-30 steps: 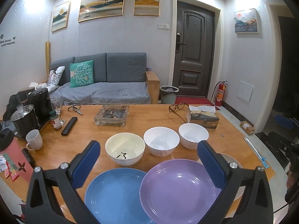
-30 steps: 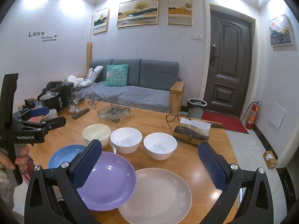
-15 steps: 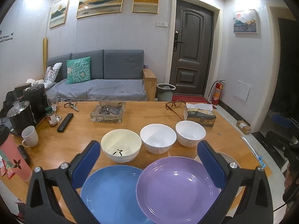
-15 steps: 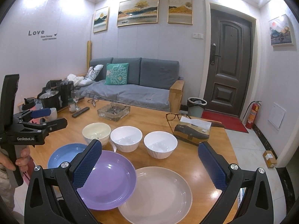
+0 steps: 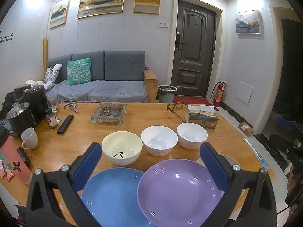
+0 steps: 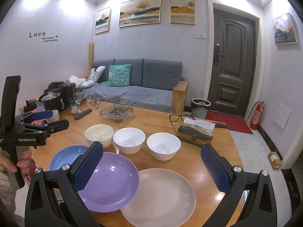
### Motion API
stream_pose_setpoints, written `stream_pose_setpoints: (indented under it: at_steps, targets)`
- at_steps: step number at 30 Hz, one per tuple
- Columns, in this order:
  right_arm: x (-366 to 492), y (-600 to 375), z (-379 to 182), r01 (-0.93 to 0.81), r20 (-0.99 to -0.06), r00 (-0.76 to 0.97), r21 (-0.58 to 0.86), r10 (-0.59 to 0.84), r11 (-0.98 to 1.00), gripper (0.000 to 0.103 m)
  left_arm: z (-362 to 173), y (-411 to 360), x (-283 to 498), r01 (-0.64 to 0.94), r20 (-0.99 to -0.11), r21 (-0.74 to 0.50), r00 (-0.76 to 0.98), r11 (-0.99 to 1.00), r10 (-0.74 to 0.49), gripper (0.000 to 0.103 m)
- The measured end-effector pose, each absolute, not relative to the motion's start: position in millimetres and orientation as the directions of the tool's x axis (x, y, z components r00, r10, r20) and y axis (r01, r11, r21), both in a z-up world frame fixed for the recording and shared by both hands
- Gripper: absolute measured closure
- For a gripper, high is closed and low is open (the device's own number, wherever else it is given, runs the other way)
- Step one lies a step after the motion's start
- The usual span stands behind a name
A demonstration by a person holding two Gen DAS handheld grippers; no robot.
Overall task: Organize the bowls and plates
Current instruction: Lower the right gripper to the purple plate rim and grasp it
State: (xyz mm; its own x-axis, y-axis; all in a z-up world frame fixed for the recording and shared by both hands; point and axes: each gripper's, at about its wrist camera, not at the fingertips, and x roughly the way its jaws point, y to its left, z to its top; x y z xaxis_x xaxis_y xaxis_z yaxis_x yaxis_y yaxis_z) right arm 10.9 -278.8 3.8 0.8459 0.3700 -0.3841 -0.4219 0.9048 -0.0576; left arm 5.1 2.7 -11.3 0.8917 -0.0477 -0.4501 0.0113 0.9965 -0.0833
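Left wrist view: three plates lie along the near edge of the wooden table (image 5: 132,121). The purple plate (image 5: 178,191) sits in the middle, its rim overlapping the blue plate (image 5: 111,194) toward the left edge; the beige plate (image 6: 161,194) is mostly hidden here, but the right wrist view shows the purple rim lapping over it too. Just behind the plates stand three bowls in a row, close together: a cream bowl (image 5: 122,147) with a dark mark inside, a white bowl (image 5: 159,140) in the middle and another white bowl (image 5: 191,135) nearest the right edge.

Both grippers hang above the near edge, touching nothing. The left gripper (image 5: 151,162) has its blue pads spread wide over the blue and purple plates; the right gripper (image 6: 151,167) is equally wide apart over the purple and beige plates.

Farther back are a glass ashtray (image 5: 108,114), a tissue box (image 5: 201,116) with glasses (image 5: 177,106) beside it, and, toward the left edge, a remote (image 5: 65,124), a mug (image 5: 30,138) and kettles (image 5: 19,118).
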Motion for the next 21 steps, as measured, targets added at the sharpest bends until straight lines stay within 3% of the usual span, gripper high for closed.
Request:
stream_pose_setpoints:
  at_steps: [5, 9, 13, 21]
  targets:
    - [4.8, -276.9, 0.2, -0.402, -0.361, 0.863, -0.069, 0.353, 0.913, 0.001, -18.5, 4.3, 10.2, 0.044, -0.482, -0.104, 0.872, 0.994, -0.089, 0.0]
    - [17.3, -271.3, -18.0, -0.412, -0.413, 0.837, -0.045, 0.358, 0.91, 0.002, -45.9, 14.5, 24.8, 0.061, -0.555, -0.152, 0.82, 0.986, -0.136, 0.0]
    - [37.4, -264.4, -49.0, -0.435, -0.495, 0.783, -0.004, 0.376, 0.9, 0.019, -79.6, 27.6, 37.4, 0.046, -0.616, -0.202, 0.77, 0.978, -0.164, 0.0]
    - [65.2, -254.5, -111.0, -0.488, -0.645, 0.633, 0.096, 0.428, 0.867, 0.031, -129.0, 41.1, 51.0, 0.036, -0.693, -0.309, 0.676, 0.95, -0.251, 0.003]
